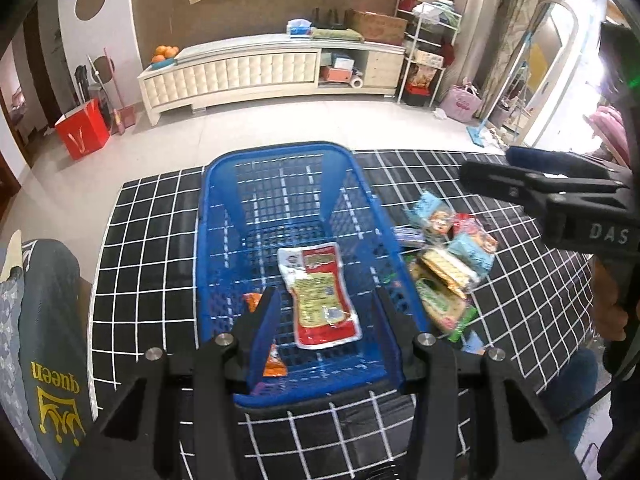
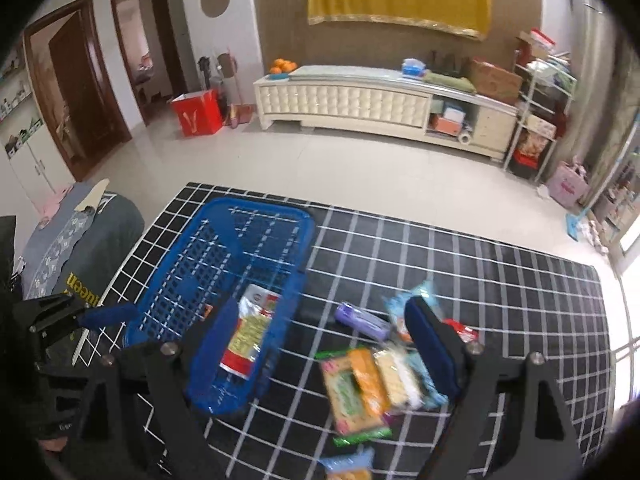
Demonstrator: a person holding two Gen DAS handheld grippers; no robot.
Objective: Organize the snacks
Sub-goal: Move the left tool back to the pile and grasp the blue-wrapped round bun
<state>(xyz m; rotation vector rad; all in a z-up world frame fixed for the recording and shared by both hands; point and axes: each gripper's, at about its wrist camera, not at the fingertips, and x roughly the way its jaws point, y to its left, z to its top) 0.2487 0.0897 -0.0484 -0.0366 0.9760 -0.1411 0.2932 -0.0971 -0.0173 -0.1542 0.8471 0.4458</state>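
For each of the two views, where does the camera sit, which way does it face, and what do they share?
Left wrist: on the left tool, angled down into the blue basket at the red-and-yellow packet; both fingers show, the right tool enters at the right edge.
Right wrist: on the right tool, angled down over the snack pile beside the basket; the left tool shows at the left edge.
Shared: basket, packet, pile, checked black cloth, white cabinet.

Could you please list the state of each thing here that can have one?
Basket: upright, holding a red-yellow packet and an orange one.
Snack pile: loose on the checked cloth beside the basket.
Left tongs: open, empty.
Right tongs: open, empty.
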